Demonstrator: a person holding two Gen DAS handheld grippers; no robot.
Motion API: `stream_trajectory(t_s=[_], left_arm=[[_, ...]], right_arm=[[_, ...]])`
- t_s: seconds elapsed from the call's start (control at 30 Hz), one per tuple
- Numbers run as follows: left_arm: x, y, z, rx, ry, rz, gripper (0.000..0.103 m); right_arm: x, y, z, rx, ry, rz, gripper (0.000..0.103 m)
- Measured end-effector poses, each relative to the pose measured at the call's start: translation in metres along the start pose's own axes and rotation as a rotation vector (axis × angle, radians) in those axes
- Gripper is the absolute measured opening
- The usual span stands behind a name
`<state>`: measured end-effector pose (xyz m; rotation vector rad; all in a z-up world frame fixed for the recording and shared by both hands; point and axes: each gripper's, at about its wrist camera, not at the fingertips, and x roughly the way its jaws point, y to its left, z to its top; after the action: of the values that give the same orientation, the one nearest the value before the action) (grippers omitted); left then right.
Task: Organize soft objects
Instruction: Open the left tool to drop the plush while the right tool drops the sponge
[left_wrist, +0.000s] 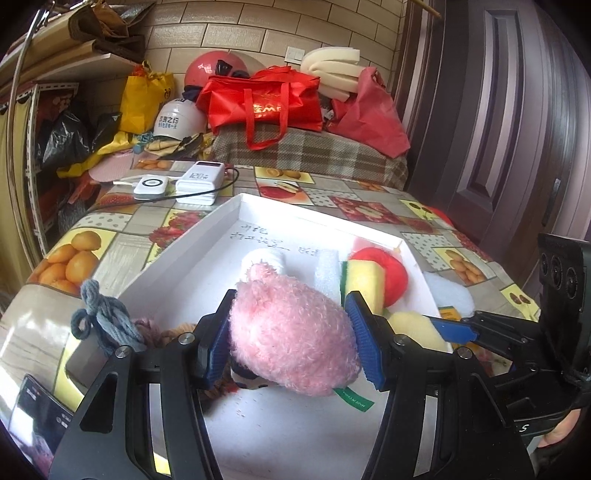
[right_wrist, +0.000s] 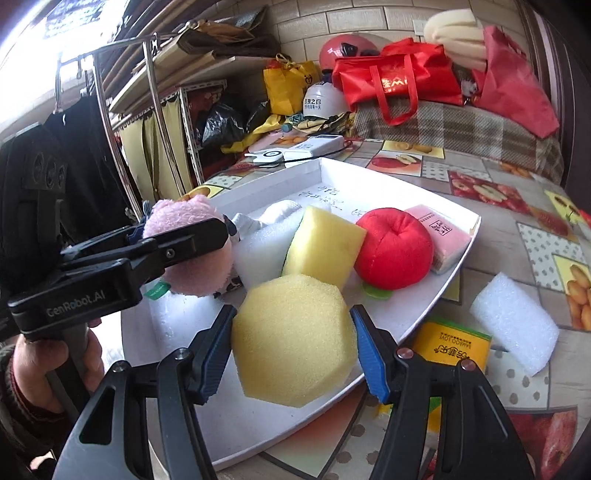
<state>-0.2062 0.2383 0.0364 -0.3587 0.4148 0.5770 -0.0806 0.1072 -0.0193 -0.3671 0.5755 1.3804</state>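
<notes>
My left gripper (left_wrist: 291, 332) is shut on a pink plush toy (left_wrist: 291, 336) and holds it over the white tray (left_wrist: 236, 210); the toy (right_wrist: 188, 243) and left gripper (right_wrist: 177, 243) also show in the right wrist view. My right gripper (right_wrist: 293, 339) is shut on a round yellow sponge (right_wrist: 291, 339) over the tray (right_wrist: 436, 306). In the tray lie a yellow block sponge (right_wrist: 325, 243), a red plush apple (right_wrist: 395, 247), a pink packet (right_wrist: 439, 236) and white foam (right_wrist: 255, 251).
A white foam piece (right_wrist: 513, 328) and a yellow tissue pack (right_wrist: 454, 347) lie on the fruit-print tablecloth right of the tray. Grey yarn (left_wrist: 99, 317) lies left of the tray. Power banks (left_wrist: 195, 181) and bags (left_wrist: 266, 99) sit behind. A phone (left_wrist: 37, 417) lies near left.
</notes>
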Motion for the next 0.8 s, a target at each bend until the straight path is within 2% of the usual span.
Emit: stream_trajectory(t_s=[0.17,0.4,0.57,0.8], left_arm=[[0.01,0.014,0.004,-0.039,0.027,0.026,0.058],[0.013,0.026,0.01,-0.081,-0.002,0.086,0.058],[0.016,0.013,0.016,-0.013,-0.037,0.148,0.059],[0.019,0.007,0.017,0.029,-0.042,0.163,0.059]], right_arm=[[0.01,0.0,0.006,0.002,0.017,-0.021,0.062],[0.018,-0.015,0.018,0.056,-0.019,-0.055,0.062],[0.015,-0.007,0.026,0.022,-0.096,-0.09,0.062],[0.012,0.012,0.028,-0.087,-0.143,-0.121,0.062]])
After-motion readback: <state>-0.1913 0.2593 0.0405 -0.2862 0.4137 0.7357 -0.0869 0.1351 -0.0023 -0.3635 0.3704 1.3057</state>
